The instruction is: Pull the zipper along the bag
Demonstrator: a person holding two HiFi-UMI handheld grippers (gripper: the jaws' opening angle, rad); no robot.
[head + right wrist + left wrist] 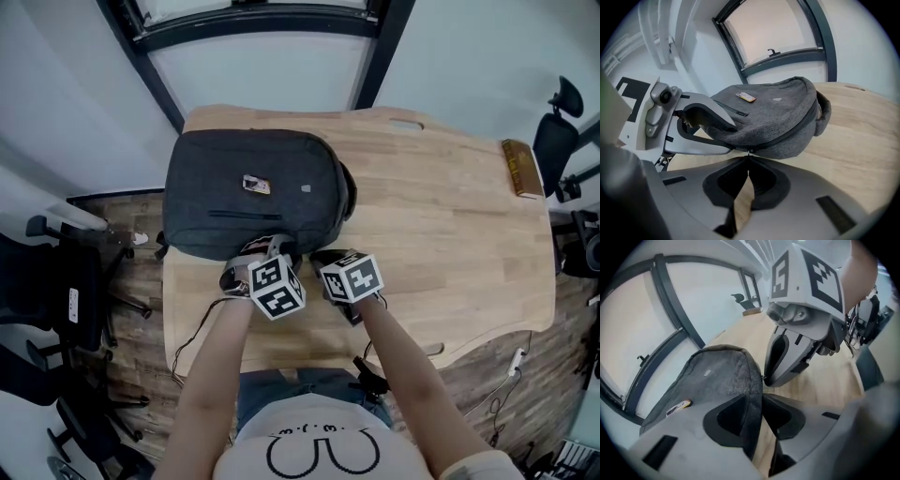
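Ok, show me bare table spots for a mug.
Free: light wooden table between the dark grey fabric backpack and the brown block at the right edge. Crowded: the backpack's near edge, with left gripper and right gripper on it.

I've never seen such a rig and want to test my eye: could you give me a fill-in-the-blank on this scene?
The grey backpack lies on a ___ table.
The right gripper is shut on the backpack's ___.
The left gripper has the backpack's edge between its ___.
Missing: wooden; zipper; jaws.

One overhead, two close; common backpack (pixel 253 192)
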